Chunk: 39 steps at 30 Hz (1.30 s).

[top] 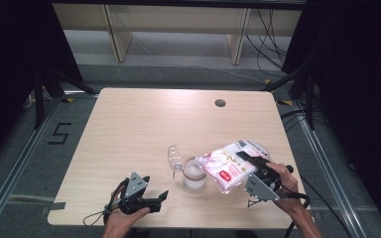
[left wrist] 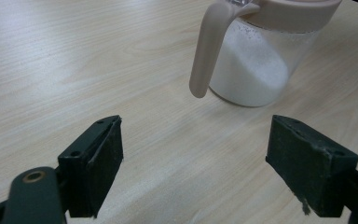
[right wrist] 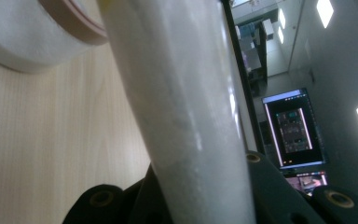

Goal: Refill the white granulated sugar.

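Note:
A clear jar (top: 194, 174) with a beige rim and handle stands at the front middle of the table, part filled with white powder. Its clear lid (top: 174, 155) is flipped open to the left. My right gripper (top: 251, 161) is shut on a plastic bag (top: 227, 163) of white powder with pink and red print, held tilted with its lower end over the jar's mouth. In the right gripper view the bag (right wrist: 186, 112) runs up between the jaws, with the jar's rim (right wrist: 70, 18) beside it. My left gripper (top: 151, 199) rests open near the front edge, left of the jar (left wrist: 254, 65), its jaws wide apart (left wrist: 196, 163).
The wooden table (top: 129, 124) has a round cable hole (top: 220, 103) at the back right. Metal floor rails run along both sides, and cables lie on the floor behind the table.

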Each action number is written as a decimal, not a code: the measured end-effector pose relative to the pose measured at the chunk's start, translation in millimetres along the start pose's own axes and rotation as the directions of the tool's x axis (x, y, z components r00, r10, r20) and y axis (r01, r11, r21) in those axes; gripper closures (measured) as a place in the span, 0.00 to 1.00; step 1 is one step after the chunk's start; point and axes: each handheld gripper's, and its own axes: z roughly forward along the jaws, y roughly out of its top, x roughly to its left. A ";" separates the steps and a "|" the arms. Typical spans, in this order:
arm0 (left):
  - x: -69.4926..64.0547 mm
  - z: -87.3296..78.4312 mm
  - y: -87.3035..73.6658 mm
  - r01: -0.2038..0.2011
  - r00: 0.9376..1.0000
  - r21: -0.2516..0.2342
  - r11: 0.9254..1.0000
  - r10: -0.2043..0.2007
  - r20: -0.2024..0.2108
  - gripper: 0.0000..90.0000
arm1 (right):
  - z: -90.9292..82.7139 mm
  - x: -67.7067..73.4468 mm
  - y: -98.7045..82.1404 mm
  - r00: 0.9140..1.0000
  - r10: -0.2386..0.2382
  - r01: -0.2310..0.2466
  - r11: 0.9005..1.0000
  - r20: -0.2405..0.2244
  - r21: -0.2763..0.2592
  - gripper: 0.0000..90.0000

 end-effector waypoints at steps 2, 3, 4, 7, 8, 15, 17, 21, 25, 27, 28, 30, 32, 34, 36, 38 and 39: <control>0.0 -0.1 0.0 0.001 1.000 0.000 1.000 -0.001 0.001 0.20 | -0.2 0.1 0.1 0.999 0.046 -0.046 0.999 0.004 -0.011 0.95; 0.0 0.0 0.0 0.001 1.000 0.000 1.000 -0.001 0.001 0.20 | 0.3 -2.1 0.4 1.000 0.025 -0.024 0.999 0.005 -0.022 0.95; 0.0 0.0 0.0 0.001 1.000 0.000 1.000 -0.001 0.001 0.20 | 0.3 -2.1 0.4 1.000 0.025 -0.024 0.999 0.005 -0.022 0.95; -0.5 0.0 -0.1 0.005 1.000 0.000 1.000 -0.005 0.004 0.20 | 0.4 -0.3 -0.1 0.994 0.109 -0.109 0.994 0.001 -0.021 0.95; -0.7 0.2 -0.1 0.011 1.000 -0.004 1.000 -0.011 0.003 0.20 | 1.2 -1.2 -0.8 0.990 0.140 -0.140 0.990 -0.006 -0.031 0.95; -1.0 0.4 -0.1 0.011 1.000 -0.005 1.000 -0.011 0.005 0.20 | 1.3 -1.2 -2.1 0.969 0.246 -0.247 0.969 -0.030 -0.028 0.96; -0.1 -0.1 0.0 0.001 1.000 0.000 1.000 -0.001 0.001 0.20 | 2.5 -2.4 -2.7 0.965 0.259 -0.260 0.964 -0.032 -0.046 0.96; 0.2 0.0 0.0 -0.001 1.000 0.000 1.000 0.001 -0.001 0.20 | 2.3 -2.7 -2.1 0.944 0.327 -0.329 0.943 -0.047 -0.049 0.97; 0.1 -0.1 0.0 0.000 1.000 0.001 1.000 0.000 0.000 0.20 | 3.1 -5.8 -5.3 0.914 0.400 -0.404 0.911 -0.063 -0.078 0.97; 2.1 -0.1 0.5 -0.024 1.000 -0.001 1.000 0.024 -0.015 0.20 | 4.0 -5.5 -6.8 0.883 0.465 -0.470 0.878 -0.067 -0.094 0.97; 2.1 -0.1 0.5 -0.024 1.000 -0.001 1.000 0.024 -0.015 0.20 | 4.8 -6.0 -8.4 0.879 0.472 -0.477 0.873 -0.066 -0.101 0.97; -0.3 0.1 0.0 0.002 1.000 0.001 1.000 -0.002 0.001 0.20 | 5.0 -4.7 -10.0 0.854 0.514 -0.520 0.848 -0.080 -0.105 0.98; 0.0 0.1 0.1 0.000 1.000 0.001 1.000 0.000 0.000 0.20 | 7.8 -4.0 -15.5 0.838 0.537 -0.545 0.833 -0.091 -0.096 0.98; 2.1 0.0 0.7 -0.024 1.000 0.000 1.000 0.024 -0.015 0.20 | 9.7 -4.0 -18.4 0.825 0.559 -0.565 0.820 -0.083 -0.094 0.98; 2.1 0.0 0.7 -0.025 1.000 0.000 1.000 0.025 -0.015 0.20 | 10.6 -4.3 -19.7 0.817 0.569 -0.576 0.812 -0.088 -0.093 0.98; 2.0 0.1 0.6 -0.023 1.000 -0.001 1.000 0.023 -0.014 0.20 | 12.4 -4.3 -24.7 0.787 0.611 -0.617 0.781 -0.086 -0.097 0.98; 2.0 0.0 0.6 -0.023 1.000 0.000 1.000 0.023 -0.014 0.20 | 13.2 -4.7 -26.4 0.779 0.620 -0.627 0.772 -0.094 -0.104 0.98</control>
